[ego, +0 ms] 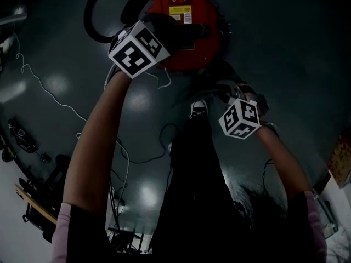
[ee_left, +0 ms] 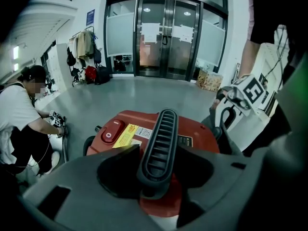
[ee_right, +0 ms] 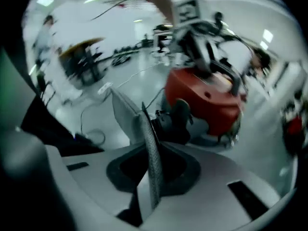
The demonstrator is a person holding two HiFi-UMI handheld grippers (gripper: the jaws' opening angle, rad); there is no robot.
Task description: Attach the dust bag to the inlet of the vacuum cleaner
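Grey fabric fills the bottom centre of the right gripper view. That's the dust bag, edge-on, and the right gripper has its jaws pinched narrow on the thin edge. The bag looks flat, so I'd judge it empty. Just beyond it, mid-frame, a dark fitting sticks out low on the red vacuum cleaner. That's likely the inlet, and the bag is close beside it but not on it yet. In the left gripper view, the left gripper clamps the black ribbed handle on top, jaws set wide around it, steadying the machine. So this is the approach step. Next, the bag's opening needs squaring to that fitting and pushing on. The top is on the vacuum cleaner, so its inside stays hidden.
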